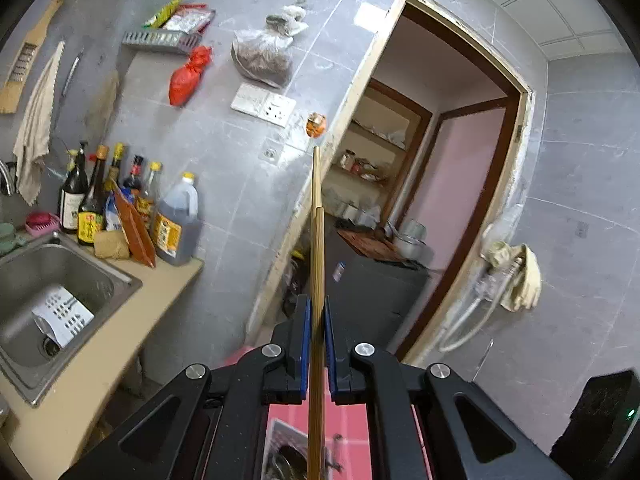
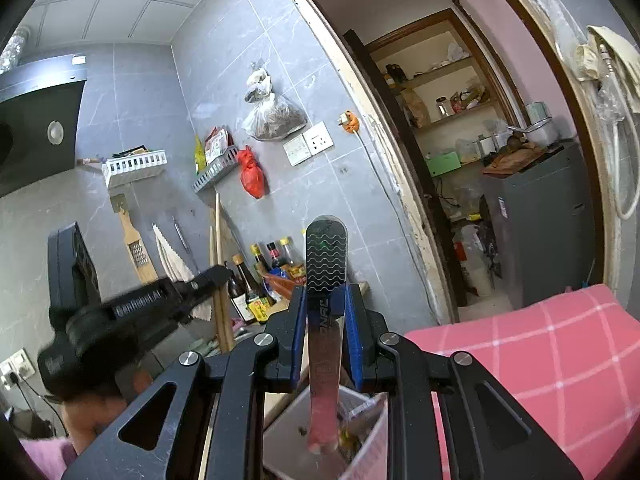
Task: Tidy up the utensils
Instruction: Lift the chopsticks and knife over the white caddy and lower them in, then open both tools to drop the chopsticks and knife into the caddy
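Two handheld grippers are raised in a small grey-tiled kitchen, both facing an open doorway (image 1: 448, 184) that offers the widest free room ahead. The left gripper (image 1: 317, 312) is pinched nearly closed on a pair of wooden chopsticks (image 1: 316, 248), which stick straight out beyond its blue pads toward the door frame's near edge. The right gripper (image 2: 326, 300) is clamped on the flat metal handle of a utensil (image 2: 326, 256); its working end hangs down behind the jaws over a clear plastic container (image 2: 362, 440) that holds other items too blurred to name. In the right view the left gripper (image 2: 216, 276) shows to the left, well apart from the right one. At left, a steel sink (image 1: 100, 276) set in a beige counter (image 1: 120, 332) contains a white perforated holder (image 1: 62, 314) lying on its side. Sauce bottles (image 1: 96, 200) crowd the counter's far edge against the wall. A pink checked cloth (image 2: 540, 352) lies near on the right.
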Available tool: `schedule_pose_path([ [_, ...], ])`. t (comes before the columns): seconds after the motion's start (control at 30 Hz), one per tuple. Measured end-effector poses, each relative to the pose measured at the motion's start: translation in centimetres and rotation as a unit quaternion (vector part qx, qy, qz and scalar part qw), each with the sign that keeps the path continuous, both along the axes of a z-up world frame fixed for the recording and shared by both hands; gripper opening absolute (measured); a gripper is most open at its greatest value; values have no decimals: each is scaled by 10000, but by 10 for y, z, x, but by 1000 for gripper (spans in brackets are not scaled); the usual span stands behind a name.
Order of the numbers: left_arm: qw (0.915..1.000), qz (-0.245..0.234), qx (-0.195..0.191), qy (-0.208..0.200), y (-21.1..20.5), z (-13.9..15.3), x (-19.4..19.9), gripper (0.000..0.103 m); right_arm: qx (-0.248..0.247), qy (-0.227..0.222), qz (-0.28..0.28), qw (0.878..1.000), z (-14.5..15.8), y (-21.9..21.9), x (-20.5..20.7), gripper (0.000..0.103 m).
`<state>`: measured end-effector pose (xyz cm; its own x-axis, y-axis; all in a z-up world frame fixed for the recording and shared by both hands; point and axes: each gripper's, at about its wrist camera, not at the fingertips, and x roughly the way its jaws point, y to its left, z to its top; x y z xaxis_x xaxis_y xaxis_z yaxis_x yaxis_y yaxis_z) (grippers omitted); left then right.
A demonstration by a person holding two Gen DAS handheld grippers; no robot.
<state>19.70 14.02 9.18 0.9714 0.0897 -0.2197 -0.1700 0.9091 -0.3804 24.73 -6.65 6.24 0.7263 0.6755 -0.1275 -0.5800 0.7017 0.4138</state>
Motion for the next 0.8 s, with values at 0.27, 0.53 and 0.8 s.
schedule_pose_path([
  [0.27, 9994, 249, 97, -241, 2, -27, 11, 7, -235, 59, 173, 9996, -23, 34, 15, 17],
  [0.53, 9998, 192, 67, -89, 1, -54, 8, 7, -574, 240, 356, 9974, -50, 42, 18, 17],
  [0.8, 9996, -126, 115, 215, -3, -70, -7, 7, -944, 202, 455, 9943, -58, 39, 4, 18],
])
